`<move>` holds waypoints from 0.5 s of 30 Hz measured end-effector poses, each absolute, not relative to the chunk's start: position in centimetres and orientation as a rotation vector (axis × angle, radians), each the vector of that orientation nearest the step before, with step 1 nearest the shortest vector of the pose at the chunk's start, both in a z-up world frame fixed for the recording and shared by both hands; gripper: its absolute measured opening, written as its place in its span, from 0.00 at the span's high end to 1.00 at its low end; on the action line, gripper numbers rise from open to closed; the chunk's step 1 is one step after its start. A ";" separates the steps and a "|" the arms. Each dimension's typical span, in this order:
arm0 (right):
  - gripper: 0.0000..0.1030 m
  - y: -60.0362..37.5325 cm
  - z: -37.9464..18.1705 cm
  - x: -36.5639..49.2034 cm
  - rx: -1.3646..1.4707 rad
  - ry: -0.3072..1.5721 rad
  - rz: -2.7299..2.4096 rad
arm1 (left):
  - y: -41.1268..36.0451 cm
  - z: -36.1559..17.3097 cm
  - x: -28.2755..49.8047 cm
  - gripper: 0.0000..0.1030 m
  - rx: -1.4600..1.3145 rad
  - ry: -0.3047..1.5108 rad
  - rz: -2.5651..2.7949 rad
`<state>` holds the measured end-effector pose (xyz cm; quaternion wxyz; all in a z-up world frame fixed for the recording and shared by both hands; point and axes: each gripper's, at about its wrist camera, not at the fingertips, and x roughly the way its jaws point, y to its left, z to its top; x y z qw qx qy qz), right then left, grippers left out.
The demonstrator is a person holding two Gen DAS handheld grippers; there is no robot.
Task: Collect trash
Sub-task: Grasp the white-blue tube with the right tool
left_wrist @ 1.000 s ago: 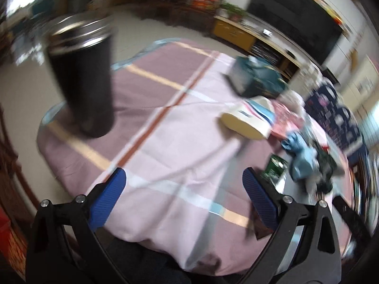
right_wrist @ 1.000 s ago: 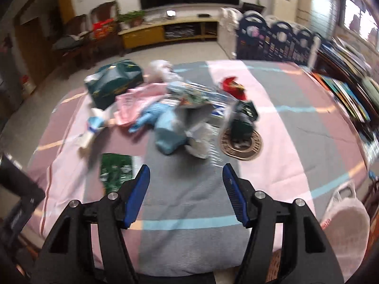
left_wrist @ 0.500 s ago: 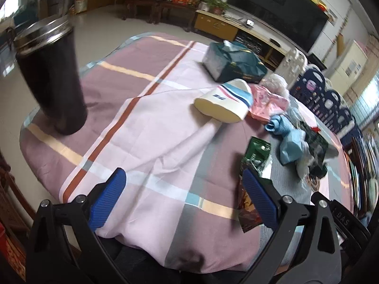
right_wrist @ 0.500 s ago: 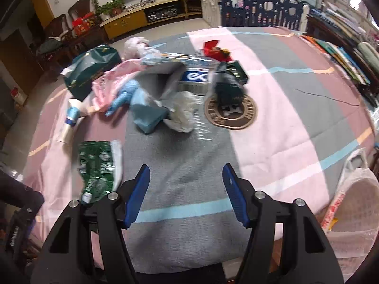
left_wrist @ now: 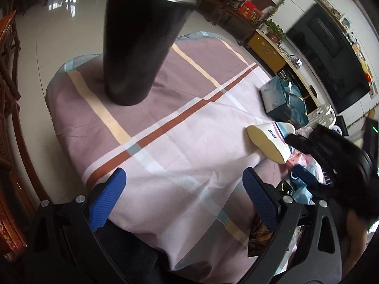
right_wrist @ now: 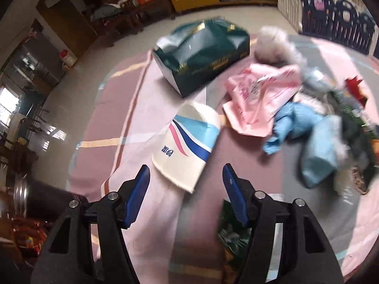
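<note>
Just ahead of the right gripper (right_wrist: 186, 181), a crushed paper cup (right_wrist: 187, 145) lies on its side on the striped tablecloth (right_wrist: 151, 213); the jaws stand apart, empty. Beyond it sit a green box (right_wrist: 203, 56) and pink wrapper (right_wrist: 258, 99). The left gripper (left_wrist: 182, 197) is spread, empty, a black tumbler (left_wrist: 137, 40) upright beyond.

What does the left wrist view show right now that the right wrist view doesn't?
Left wrist only: the whole black tumbler standing upright on the tablecloth, clear and close.
Right wrist only: the pink bag, blue glove and white fluffy lump.
Both: the paper cup lying on its side and the dark green bag beyond it.
</note>
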<state>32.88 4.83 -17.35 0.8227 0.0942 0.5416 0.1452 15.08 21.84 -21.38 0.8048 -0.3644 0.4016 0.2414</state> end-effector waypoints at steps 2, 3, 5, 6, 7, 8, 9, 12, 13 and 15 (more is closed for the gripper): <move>0.39 5.0 -18.7 33.9 0.226 1.190 0.266 | 21.9 -21.4 15.2 0.05 -0.779 0.862 0.523; 0.39 4.8 -19.3 34.3 0.249 1.202 0.255 | 22.1 -21.5 15.2 0.05 -0.787 0.863 0.528; 0.67 4.2 -19.7 34.4 0.322 1.192 0.297 | 22.4 -21.7 15.1 0.05 -0.806 0.868 0.532; 0.69 3.7 -19.5 34.4 0.360 1.178 0.329 | 22.5 -21.8 15.0 0.05 -0.814 0.871 0.531; 0.76 3.2 -19.2 34.2 0.388 1.154 0.352 | 22.5 -21.9 15.1 0.05 -0.816 0.873 0.531; 0.81 2.7 -18.6 33.9 0.404 1.132 0.372 | 22.4 -21.9 15.1 0.05 -0.811 0.874 0.529; 0.84 2.1 -17.8 33.4 0.407 1.112 0.391 | 22.2 -21.9 15.2 0.05 -0.802 0.875 0.523; 0.86 -0.6 -14.4 30.8 0.390 1.021 0.425 | 21.3 -21.6 15.9 0.05 -0.763 0.884 0.450; 0.86 -1.5 -13.4 29.8 0.379 0.992 0.428 | 20.7 -21.5 16.4 0.05 -0.737 0.888 0.397; 0.86 -4.6 -11.3 27.2 0.361 0.931 0.424 | 19.0 -21.3 17.2 0.05 -0.710 0.882 0.259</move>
